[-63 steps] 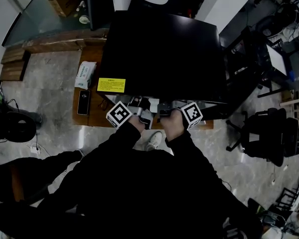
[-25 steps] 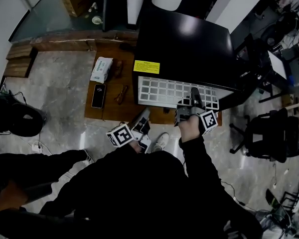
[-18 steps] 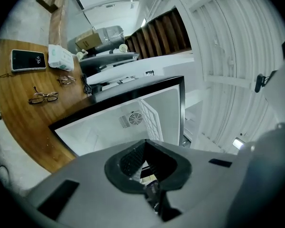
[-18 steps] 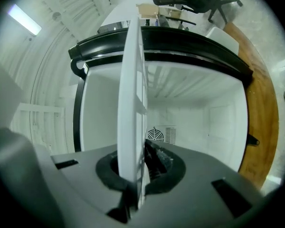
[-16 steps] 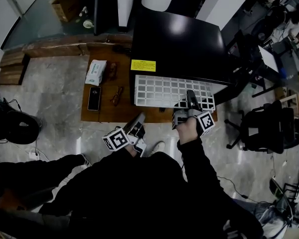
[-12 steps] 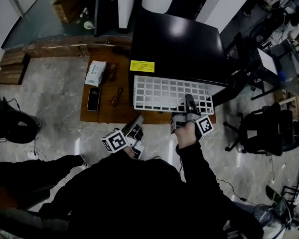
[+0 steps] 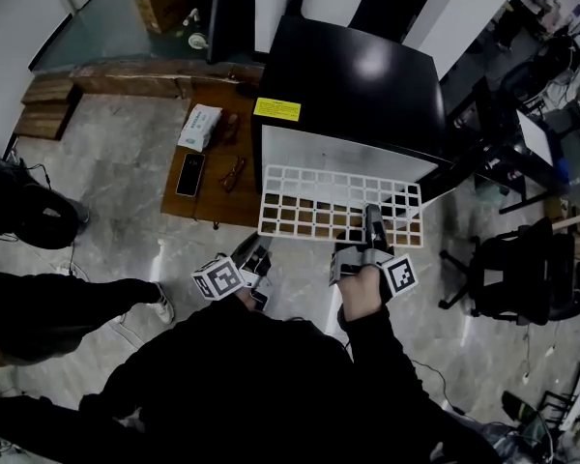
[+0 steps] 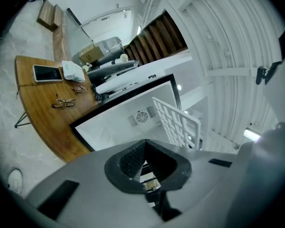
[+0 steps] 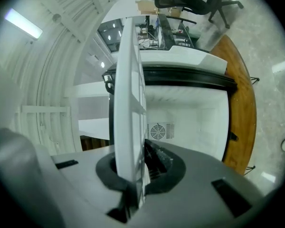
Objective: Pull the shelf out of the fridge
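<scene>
White wire-grid shelf point(image 7: 338, 208) clamped in right gripper point(image 7: 372, 224), over grey marble floor point(image 7: 126, 249), six o'clock of black fridge point(image 7: 353, 85); left gripper point(image 7: 259, 255) pinched closed, empty.

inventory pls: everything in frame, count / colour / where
fridge: 1, black with a white interior, on the table
label: 1, yellow, on the fridge top, front left
wire shelf: 1, white, in front of the fridge opening
table: 1, brown wood, low, under and left of the fridge
tissue pack: 1, white and green, on the table
phone: 1, dark, on the table
glasses: 1 pair, on the table beside the phone
office chair: 1, black, far right
left gripper: shut, empty, apart from the shelf
right gripper: shut on the shelf's near edge
</scene>
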The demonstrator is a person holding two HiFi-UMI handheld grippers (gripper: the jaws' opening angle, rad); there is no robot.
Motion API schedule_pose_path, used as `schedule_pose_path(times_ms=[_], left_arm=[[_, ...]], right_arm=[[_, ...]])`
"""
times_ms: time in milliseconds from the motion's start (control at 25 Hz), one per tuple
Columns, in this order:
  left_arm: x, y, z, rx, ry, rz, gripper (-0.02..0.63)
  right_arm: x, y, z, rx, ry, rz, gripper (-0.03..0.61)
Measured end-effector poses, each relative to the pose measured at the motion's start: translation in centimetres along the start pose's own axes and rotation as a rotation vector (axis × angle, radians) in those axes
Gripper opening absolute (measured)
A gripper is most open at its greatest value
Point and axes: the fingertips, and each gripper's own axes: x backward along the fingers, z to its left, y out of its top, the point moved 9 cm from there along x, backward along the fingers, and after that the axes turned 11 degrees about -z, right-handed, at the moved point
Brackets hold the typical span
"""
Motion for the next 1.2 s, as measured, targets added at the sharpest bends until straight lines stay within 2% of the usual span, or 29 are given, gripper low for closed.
schedule_pose_path(times_ms=[120,200,320,400,560,680,800,1000,1200], left_arm=[[2.0,-1.2,-0.4,-0.023,0.03,-0.037,0.006],[2.5,-1.0,-0.8,-0.069,0.027,-0.032,0.006],[2.3,-0.5,-1.8,-0.189,0.004,-0.004,0.006],[2.2,-0.5,-2.8,-0.261,-0.01,0.013,0.006],[1.3,-0.7,-5.7,-0.441,-0.056,0.065,0.006],[0.6,-1.0,-7.8,-0.594,-0.093,0.105,0.006],[0.0,-1.0,-9.2,-0.705,-0.119,0.125,0.006],[-0.8,-1.2,-10.5,-0.778,-0.151,0.137,0.006],[-1.1,-1.1,-11.3,-0.787,-0.174,0.133,0.006]], right_arm=[[3.4,2.6,1.4,0.051,0.031,0.017,0.025],[4.8,4.2,2.6,0.145,0.058,0.025,0.025],[6.2,6.3,4.7,0.321,0.091,0.047,0.025],[7.1,7.8,6.4,0.445,0.126,0.074,0.025],[7.8,9.9,10.6,0.686,0.261,0.158,0.025],[8.3,11.0,14.3,0.94,0.333,0.212,0.025],[8.3,11.3,18.4,1.203,0.408,0.257,0.025],[7.7,10.2,24.3,1.53,0.528,0.312,0.025],[6.5,7.8,28.7,1.769,0.618,0.333,0.025]])
